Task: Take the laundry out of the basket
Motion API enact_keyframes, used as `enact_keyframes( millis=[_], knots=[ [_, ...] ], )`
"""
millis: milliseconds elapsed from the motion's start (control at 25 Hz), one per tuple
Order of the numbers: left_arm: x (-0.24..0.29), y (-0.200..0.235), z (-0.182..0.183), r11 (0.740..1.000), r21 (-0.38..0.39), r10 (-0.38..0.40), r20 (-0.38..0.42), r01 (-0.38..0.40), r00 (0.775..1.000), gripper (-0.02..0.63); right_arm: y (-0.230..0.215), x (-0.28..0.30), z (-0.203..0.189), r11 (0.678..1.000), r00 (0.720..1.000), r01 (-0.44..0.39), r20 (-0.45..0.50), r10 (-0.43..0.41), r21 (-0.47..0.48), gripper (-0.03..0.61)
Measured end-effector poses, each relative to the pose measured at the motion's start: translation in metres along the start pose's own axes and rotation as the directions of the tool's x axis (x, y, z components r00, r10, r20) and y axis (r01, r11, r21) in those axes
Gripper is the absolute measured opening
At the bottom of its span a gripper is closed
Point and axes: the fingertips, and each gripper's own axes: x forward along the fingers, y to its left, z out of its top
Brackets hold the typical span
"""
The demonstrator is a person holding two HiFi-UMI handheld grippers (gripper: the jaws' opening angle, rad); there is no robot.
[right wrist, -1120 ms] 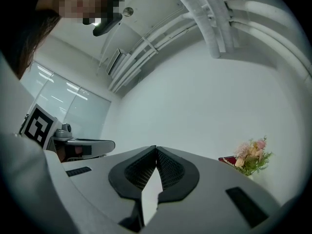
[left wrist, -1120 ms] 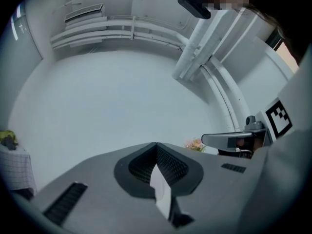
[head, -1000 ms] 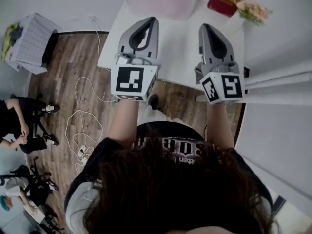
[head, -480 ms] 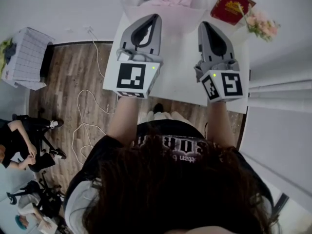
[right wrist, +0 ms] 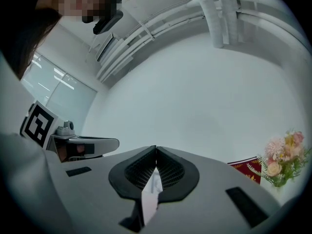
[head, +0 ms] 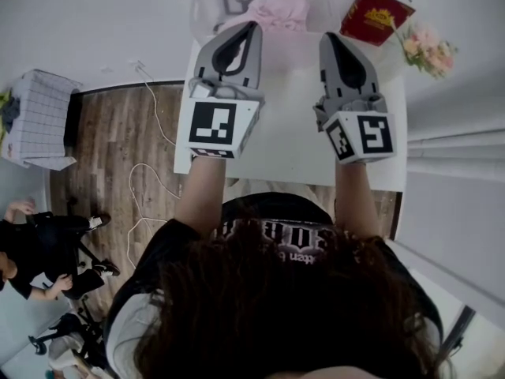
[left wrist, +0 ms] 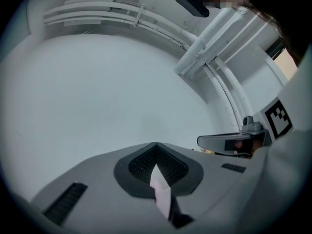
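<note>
As the table [head: 292, 140] has drawn closer, basket [head: 207, 10] of pink laundry [head: 278, 8] shows at its far edge | left gripper [head: 251, 27], right gripper [head: 327, 38]: both pressed together, empty, pointing at it | reach can likely start

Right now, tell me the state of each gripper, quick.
Left gripper: closed, nothing between its jaws.
Right gripper: closed, nothing between its jaws.

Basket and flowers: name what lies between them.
A red book lies between the basket and the flowers. The head view shows it.
</note>
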Motion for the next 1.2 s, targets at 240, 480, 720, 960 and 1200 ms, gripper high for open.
enact_keyframes(
  millis=[240, 480, 720, 960, 1200],
  knots=[
    [0.03, 0.008, -0.005, 1.0, 0.003, -0.011, 0.002, 0.011, 1.0, -0.001, -0.014, 0.023, -0.005, 1.0, 1.0, -0.009, -0.006, 0.009, -0.002, 0.028],
    [0.062, 0.014, -0.012, 1.0, 0.006, -0.013, -0.006, 0.013, 1.0, -0.001, -0.037, 0.045, -0.015, 1.0, 1.0, -0.007, -0.017, 0.007, 0.012, 0.028],
    [0.092, 0.024, -0.02, 1.0, 0.01, -0.019, -0.016, 0.019, 1.0, 0.0, -0.054, 0.071, -0.023, 1.0, 1.0, -0.012, -0.022, 0.012, 0.011, 0.028],
    [0.121, 0.04, -0.021, 0.999, 0.031, -0.021, -0.001, 0.021, 1.0, 0.0, -0.065, 0.1, -0.027, 1.0, 0.999, -0.021, -0.025, 0.021, -0.001, 0.028],
    [0.153, 0.056, -0.02, 0.995, 0.076, -0.057, -0.015, 0.058, 0.998, -0.001, -0.073, 0.125, -0.034, 0.999, 0.999, -0.038, -0.033, 0.038, -0.01, 0.028]
  ],
)
